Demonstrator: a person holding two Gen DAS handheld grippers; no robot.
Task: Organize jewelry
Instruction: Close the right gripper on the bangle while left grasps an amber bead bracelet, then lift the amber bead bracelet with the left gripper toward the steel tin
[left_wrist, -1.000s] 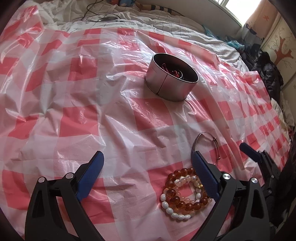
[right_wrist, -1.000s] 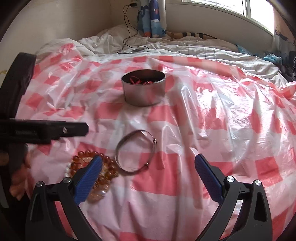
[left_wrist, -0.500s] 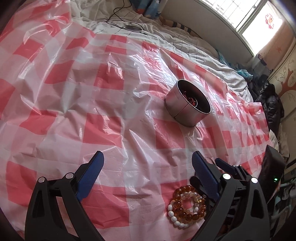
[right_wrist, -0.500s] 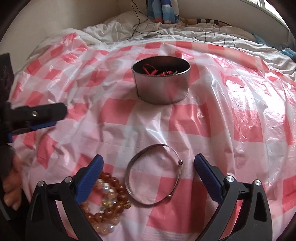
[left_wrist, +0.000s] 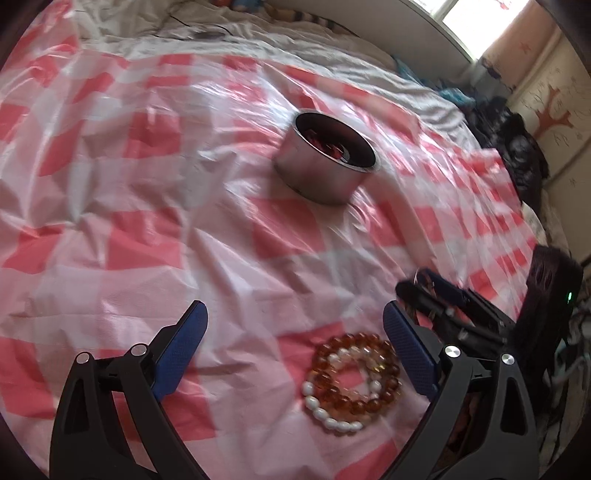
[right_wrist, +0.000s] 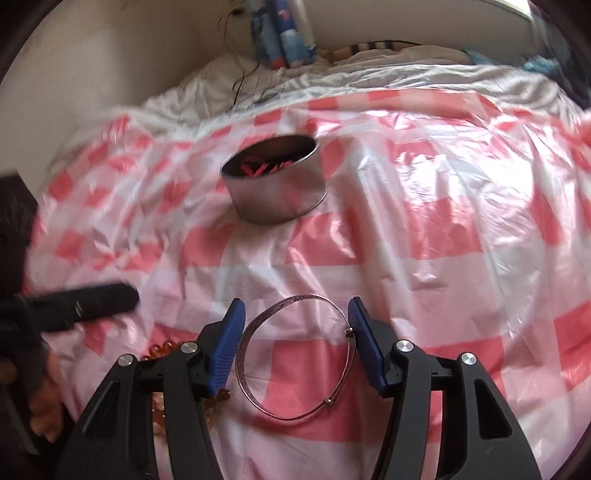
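A round metal tin (left_wrist: 327, 162) with red jewelry inside stands on the red-and-white checked plastic sheet; it also shows in the right wrist view (right_wrist: 277, 181). A thin silver bangle (right_wrist: 295, 356) lies flat on the sheet. My right gripper (right_wrist: 295, 321) is half closed, its blue pads on either side of the bangle, touching or nearly touching its rim. Amber and white bead bracelets (left_wrist: 354, 376) lie coiled near the right finger of my left gripper (left_wrist: 293, 328), which is open and empty. The right gripper shows in the left wrist view (left_wrist: 439, 299).
The sheet (left_wrist: 147, 221) covers a bed with rumpled white bedding (right_wrist: 332, 74) behind it. A cable (right_wrist: 240, 81) and blue bottles (right_wrist: 284, 33) lie at the far wall. Dark clothes (left_wrist: 517, 147) lie at the right edge.
My right gripper has come down over the bangle and its jaws have narrowed around it. My left gripper has shifted, with the bead bracelets now nearer between its fingers.
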